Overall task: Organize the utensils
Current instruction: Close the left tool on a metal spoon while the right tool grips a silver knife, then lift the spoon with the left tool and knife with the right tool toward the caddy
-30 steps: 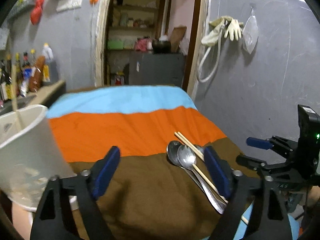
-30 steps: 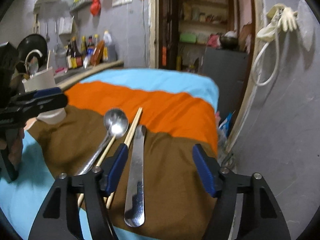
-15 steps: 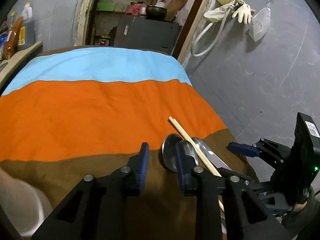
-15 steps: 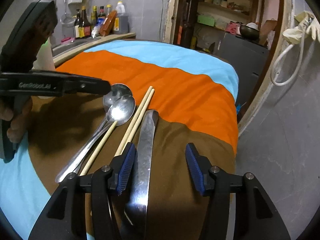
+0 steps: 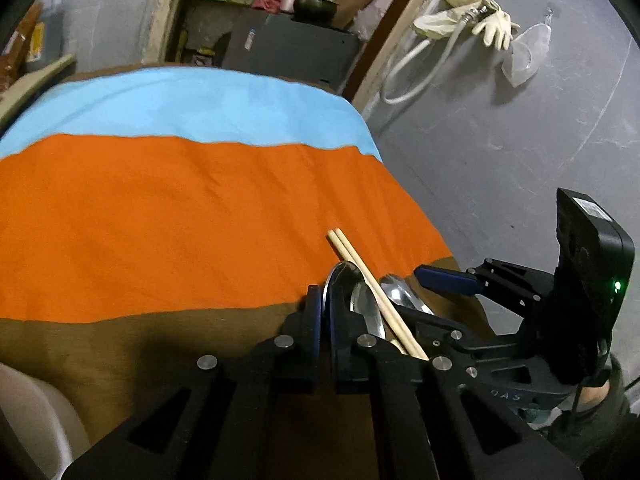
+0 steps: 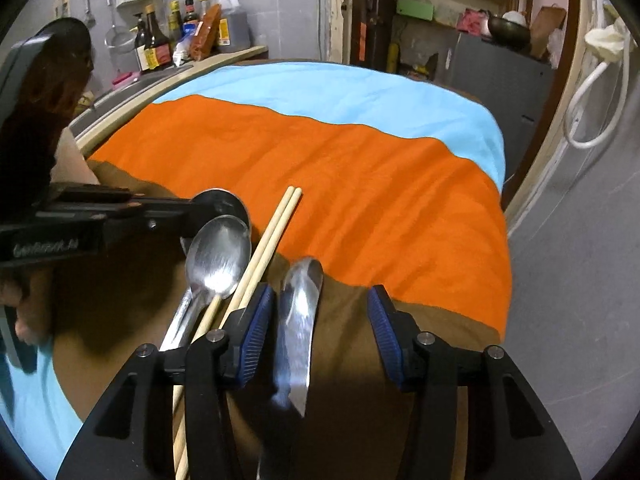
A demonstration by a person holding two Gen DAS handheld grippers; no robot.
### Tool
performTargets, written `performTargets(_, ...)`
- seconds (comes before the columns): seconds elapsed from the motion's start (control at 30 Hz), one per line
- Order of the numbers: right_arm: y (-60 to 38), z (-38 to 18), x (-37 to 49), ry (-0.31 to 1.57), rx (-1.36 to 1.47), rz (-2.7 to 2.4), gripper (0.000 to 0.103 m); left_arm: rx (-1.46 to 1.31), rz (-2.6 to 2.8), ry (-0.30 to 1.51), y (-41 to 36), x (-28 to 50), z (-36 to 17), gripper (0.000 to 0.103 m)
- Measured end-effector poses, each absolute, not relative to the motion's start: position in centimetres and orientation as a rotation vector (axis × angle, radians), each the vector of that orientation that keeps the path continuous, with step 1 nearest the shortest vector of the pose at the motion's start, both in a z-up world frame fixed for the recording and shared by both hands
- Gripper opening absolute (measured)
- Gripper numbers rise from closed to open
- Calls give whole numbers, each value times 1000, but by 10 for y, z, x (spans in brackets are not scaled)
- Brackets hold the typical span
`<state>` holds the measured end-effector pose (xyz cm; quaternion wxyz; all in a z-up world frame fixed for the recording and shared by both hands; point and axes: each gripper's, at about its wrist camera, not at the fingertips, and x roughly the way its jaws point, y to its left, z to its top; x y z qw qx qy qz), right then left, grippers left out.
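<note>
Two steel spoons, a pair of wooden chopsticks [image 6: 276, 224] and a steel knife [image 6: 300, 320] lie together on the striped cloth [image 6: 340, 160]. My left gripper [image 5: 326, 300] has closed on the rim of the far spoon [image 5: 340, 276]; it also shows in the right wrist view [image 6: 224, 200]. The near spoon [image 6: 220, 256] lies beside it. My right gripper [image 6: 320, 320] is open, its blue pads either side of the knife blade. In the left wrist view the chopsticks [image 5: 360, 268] cross the spoons.
A white cup [image 5: 36, 412] stands at the left near edge of the table. Bottles [image 6: 180, 28] line a counter at the far left. A grey wall [image 6: 580, 240] runs close along the table's right side.
My left gripper swung right from the cup, closed its jaws and came down on the far spoon's bowl. My right gripper moved forward over the knife and narrowed slightly.
</note>
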<state>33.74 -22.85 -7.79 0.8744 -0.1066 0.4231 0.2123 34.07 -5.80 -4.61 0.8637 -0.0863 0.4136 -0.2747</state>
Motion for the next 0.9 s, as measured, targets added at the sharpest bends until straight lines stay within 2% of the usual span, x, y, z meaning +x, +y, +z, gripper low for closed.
performTargets(0.17, -227, -75, 344, 923, -217, 486, 37, -150, -530, 816, -57, 334, -39, 1)
performTargets(0.3, -217, -73, 337, 914, -270, 493, 18, -112, -506, 771, -62, 326, -33, 1)
performTargets(0.63, -219, -68, 301, 747, -300, 432, 18, -53, -451, 586, -58, 288, -3, 1)
performTargets(0.9, -217, -34, 243, 428, -292, 412, 18, -62, -416, 412, -50, 253, 20, 1)
